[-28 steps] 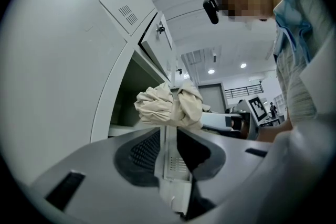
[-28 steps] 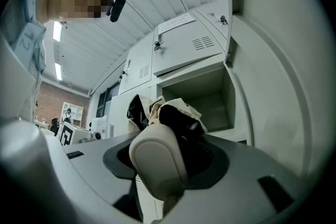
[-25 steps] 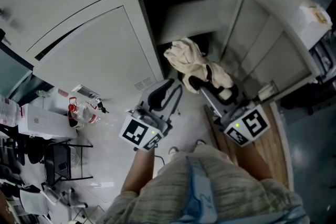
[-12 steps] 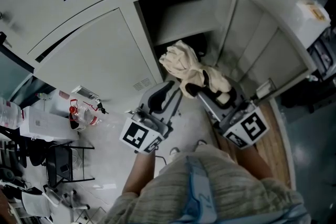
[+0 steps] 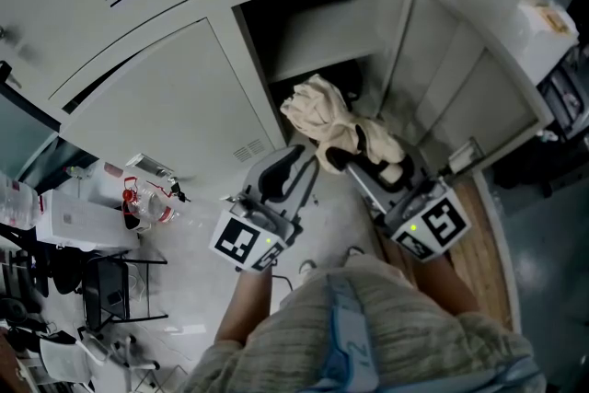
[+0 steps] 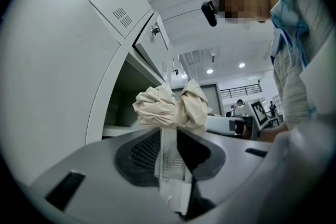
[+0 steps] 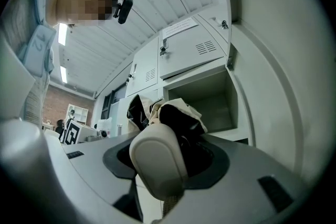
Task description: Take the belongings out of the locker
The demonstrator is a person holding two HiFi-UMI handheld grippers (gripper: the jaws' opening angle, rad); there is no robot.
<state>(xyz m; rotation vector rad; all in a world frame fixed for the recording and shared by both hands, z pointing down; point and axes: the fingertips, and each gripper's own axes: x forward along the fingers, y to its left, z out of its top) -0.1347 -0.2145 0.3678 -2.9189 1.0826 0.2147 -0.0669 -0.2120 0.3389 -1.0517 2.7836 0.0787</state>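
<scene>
A crumpled cream cloth (image 5: pixel 328 113) hangs in front of the open locker compartment (image 5: pixel 322 32), outside its mouth. My right gripper (image 5: pixel 361 152) is shut on the cloth's lower end; in the right gripper view the cloth (image 7: pixel 181 112) bunches between the jaws (image 7: pixel 169 131). Just left of the bundle and below it, my left gripper (image 5: pixel 291 165) stands open, with a narrow gap between its dark pads and nothing in it. The left gripper view shows the cloth (image 6: pixel 170 107) just beyond that gripper's tips (image 6: pixel 168 136). The back of the compartment is dark.
The locker door (image 5: pixel 474 78) stands swung open to the right. Shut grey locker doors (image 5: pixel 166 115) fill the left. A white box (image 5: pixel 78 218), a bottle with a red cap (image 5: pixel 129 198) and a black chair (image 5: pixel 101 285) crowd the floor at left. A wooden board (image 5: pixel 480 258) lies at right.
The view has shifted slightly. Both grippers and the held cloth keep their places before the locker.
</scene>
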